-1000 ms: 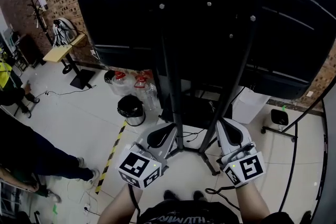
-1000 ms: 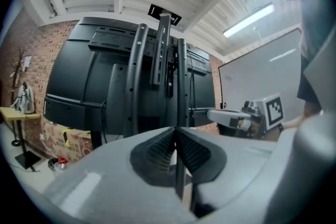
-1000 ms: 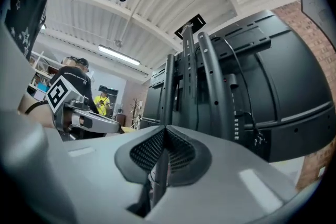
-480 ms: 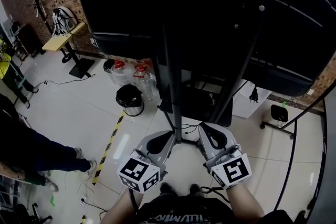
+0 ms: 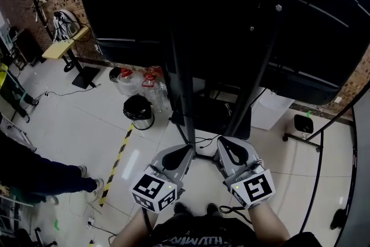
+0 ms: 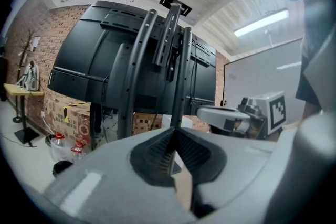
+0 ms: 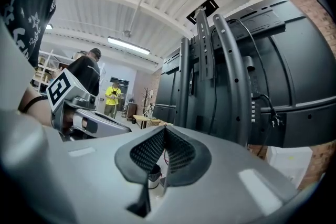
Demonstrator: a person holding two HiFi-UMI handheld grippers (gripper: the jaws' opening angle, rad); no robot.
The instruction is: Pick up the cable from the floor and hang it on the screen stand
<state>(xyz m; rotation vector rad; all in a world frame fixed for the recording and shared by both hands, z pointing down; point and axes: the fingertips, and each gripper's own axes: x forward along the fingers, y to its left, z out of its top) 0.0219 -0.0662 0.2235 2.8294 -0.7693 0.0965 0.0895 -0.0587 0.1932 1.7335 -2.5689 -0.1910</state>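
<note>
Head view: both grippers are held low and close to the body, side by side, facing the stand (image 5: 184,84) behind the screen (image 5: 231,20).

- Left gripper (image 5: 181,154): jaws together, nothing between them; its own view shows the pads meeting at the tip (image 6: 173,134).
- Right gripper (image 5: 227,149): jaws together as well, empty (image 7: 164,132).
- Cable (image 5: 203,140): thin dark line on the floor at the stand's foot, just ahead of both tips, touched by neither. Its full run is hard to trace against the stand's base.

Seen only from the head: floor, bin (image 5: 138,110), bottles (image 5: 144,81), yellow-black tape strip (image 5: 118,162).

Seen only from the left gripper: box (image 6: 60,110) behind the stand, and the right gripper alongside (image 6: 231,118).

Seen only from the right gripper: dark leads down the stand's post (image 7: 257,99), and a person in yellow (image 7: 112,97) far back.

Neither gripper view shows the floor cable; each gripper's own body blocks the lower frame. The screen's top and right edge are cut off in the head view.
</note>
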